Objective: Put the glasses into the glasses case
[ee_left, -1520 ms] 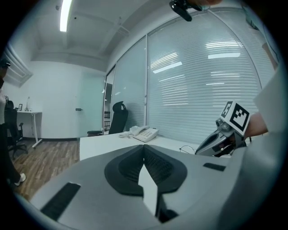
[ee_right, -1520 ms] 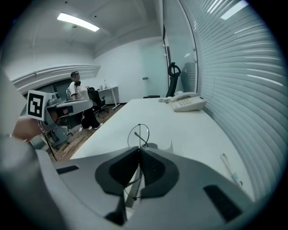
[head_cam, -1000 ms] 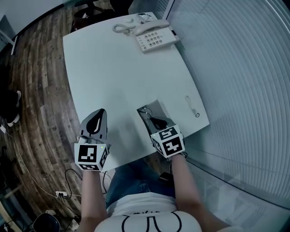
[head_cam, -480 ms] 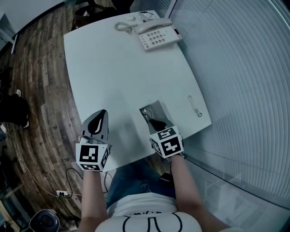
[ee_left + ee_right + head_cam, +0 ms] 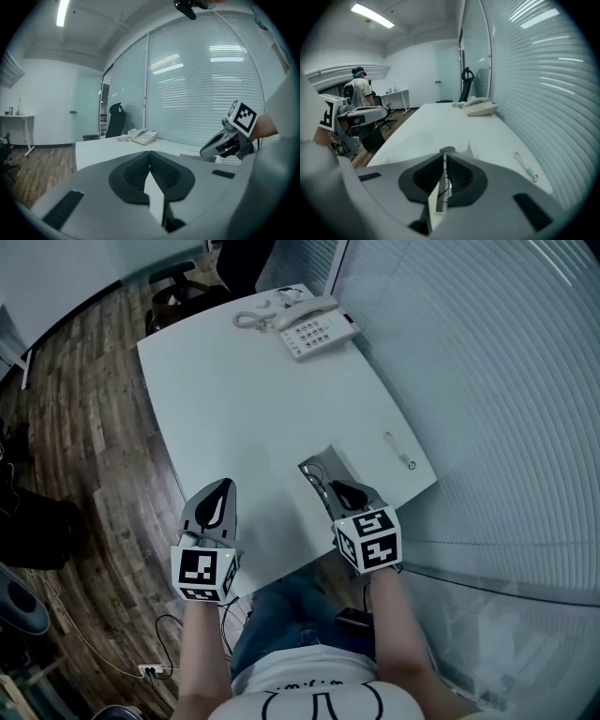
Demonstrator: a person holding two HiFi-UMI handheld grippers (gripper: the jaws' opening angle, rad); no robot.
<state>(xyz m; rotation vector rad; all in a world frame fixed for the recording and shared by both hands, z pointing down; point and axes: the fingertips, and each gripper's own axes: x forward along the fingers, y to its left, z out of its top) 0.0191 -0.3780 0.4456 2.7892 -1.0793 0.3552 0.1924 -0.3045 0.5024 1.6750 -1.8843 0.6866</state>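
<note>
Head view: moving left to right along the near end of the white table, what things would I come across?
The left tongs → right tongs, jaws opening with a thin dark strand in the gap → slim white stick with a ring end.

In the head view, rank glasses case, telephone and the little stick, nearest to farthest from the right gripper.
1. Glasses case, just beyond the opening fingers, a thin dark strand between them.
2. Stick, farther right.
3. Telephone, far ahead.

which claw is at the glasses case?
Right claw: jaws opening, thin dark line between them, tip at the grey case. Left claw, shut, over the table apart from it.
</note>
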